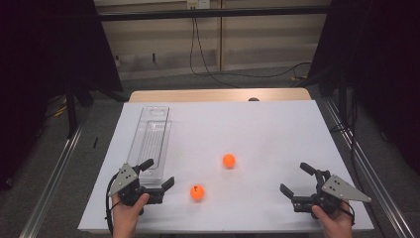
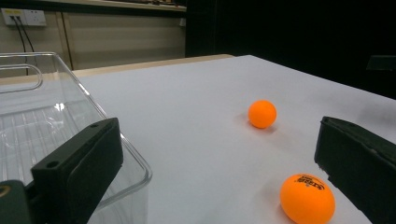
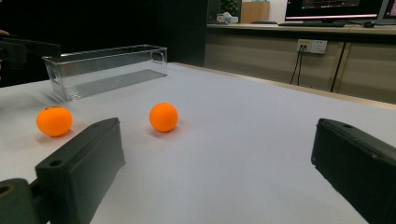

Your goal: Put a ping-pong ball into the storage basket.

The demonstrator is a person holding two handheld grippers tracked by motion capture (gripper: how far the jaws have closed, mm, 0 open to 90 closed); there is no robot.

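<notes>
Two orange balls lie on the white table. The nearer ball, with black print on it, sits just right of my left gripper, whose jaws stand open and hold nothing. The farther ball rests near the table's middle. A clear plastic bin lies lengthwise at the left, its near end beside the left gripper's far jaw. At the front right, my right gripper is open and holds nothing, well apart from both balls.
The white table ends close in front of both hands. A wooden strip edges its far side. Dark curtains and metal rails flank the table, and cables hang on the back wall.
</notes>
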